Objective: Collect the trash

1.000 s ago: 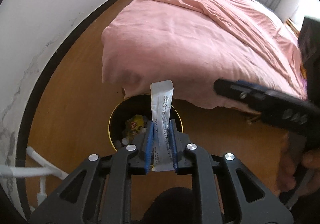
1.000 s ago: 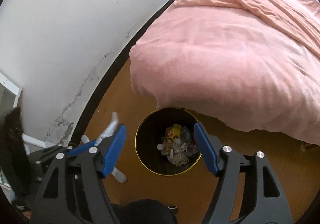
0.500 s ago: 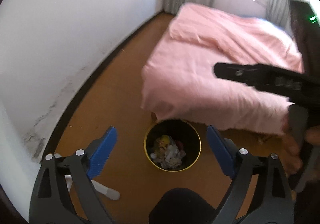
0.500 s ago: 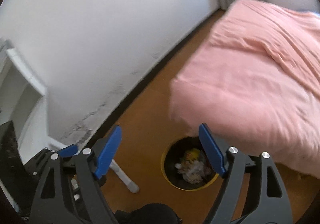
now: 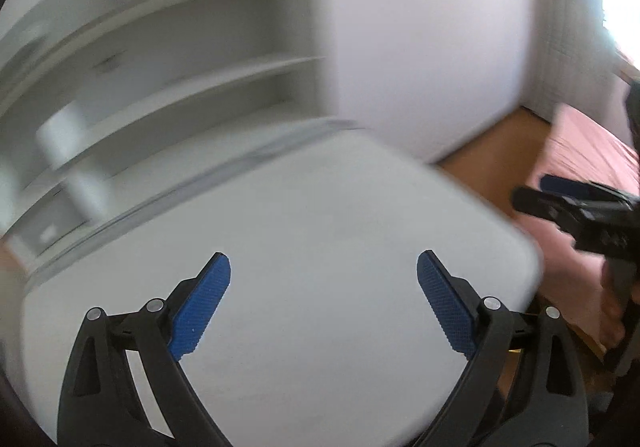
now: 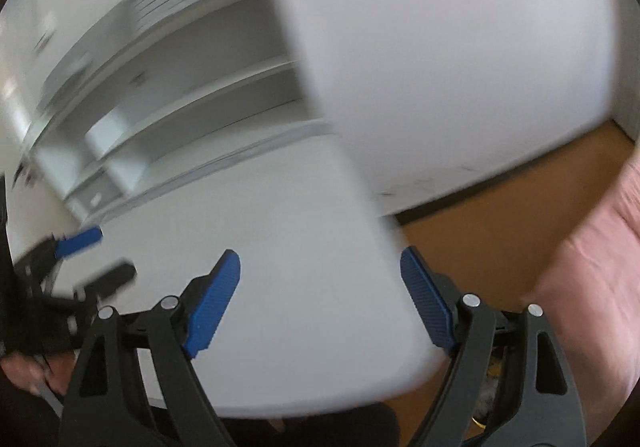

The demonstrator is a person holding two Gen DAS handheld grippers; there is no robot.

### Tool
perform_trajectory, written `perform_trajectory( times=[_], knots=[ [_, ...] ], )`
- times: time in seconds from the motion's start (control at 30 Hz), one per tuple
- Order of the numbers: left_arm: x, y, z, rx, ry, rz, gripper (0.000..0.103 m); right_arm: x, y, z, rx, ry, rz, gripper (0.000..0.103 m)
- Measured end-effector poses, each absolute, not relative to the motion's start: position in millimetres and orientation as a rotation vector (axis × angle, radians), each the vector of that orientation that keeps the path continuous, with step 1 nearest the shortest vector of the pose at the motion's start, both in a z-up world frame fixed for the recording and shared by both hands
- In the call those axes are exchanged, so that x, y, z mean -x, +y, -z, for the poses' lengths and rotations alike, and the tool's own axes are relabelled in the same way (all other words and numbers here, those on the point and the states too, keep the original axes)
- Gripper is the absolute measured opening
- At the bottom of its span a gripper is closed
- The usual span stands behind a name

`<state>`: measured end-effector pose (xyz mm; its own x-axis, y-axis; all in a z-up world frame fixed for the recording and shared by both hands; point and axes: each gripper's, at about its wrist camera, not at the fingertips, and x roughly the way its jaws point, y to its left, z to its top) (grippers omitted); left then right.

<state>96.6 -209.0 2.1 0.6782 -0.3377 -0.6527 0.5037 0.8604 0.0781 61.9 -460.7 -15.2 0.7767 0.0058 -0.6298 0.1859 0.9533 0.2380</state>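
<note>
Peeking out from under the near edge of the tabletop (image 6: 300, 231), the trash (image 6: 491, 387) shows only as a small pale, crumpled patch. It is seen in the right wrist view, through the gap behind the right-hand finger of the tongs. It lies inside a dark bin whose gold rim (image 6: 478, 422) glints just below it. The bin stands on the brown wooden floor (image 6: 500, 215), mostly hidden by the tabletop; what the scraps are cannot be told through the blur.

Neither pair of tongs holds any of it. The right tongs (image 6: 320, 259) are spread wide with nothing between the blue pads, hovering above the white tabletop near its right edge. The left tongs (image 5: 323, 261) are likewise spread wide and empty over the same white surface.

At the left edge of the right wrist view, the person's left hand (image 6: 24, 367) grips the other tool's handle.

Behind the tabletop stands a white shelf unit (image 5: 180, 67), smeared by motion blur, and beside it a plain white wall (image 5: 420, 47). To the right, past the strip of floor, is a bed with a pink cover (image 6: 592, 267).
</note>
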Motion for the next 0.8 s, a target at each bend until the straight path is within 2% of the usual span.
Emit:
perform_trajectory(
  times=[0.17, 0.37, 0.8],
  knots=[
    [-110, -99, -2, -0.165, 0.691, 0.264, 0.092, -104, -366, 11, -0.18, 0.697, -0.054, 0.08],
    [-104, -10, 6, -0.073, 0.72, 0.121, 0.092, -128, -298, 14, -0.109, 0.713, -0.157, 0.08],
    [-79, 46, 17, -0.031, 0.738, 0.073, 0.092, -147, -243, 13, -0.051, 0.719, -0.213, 0.08]
  ],
)
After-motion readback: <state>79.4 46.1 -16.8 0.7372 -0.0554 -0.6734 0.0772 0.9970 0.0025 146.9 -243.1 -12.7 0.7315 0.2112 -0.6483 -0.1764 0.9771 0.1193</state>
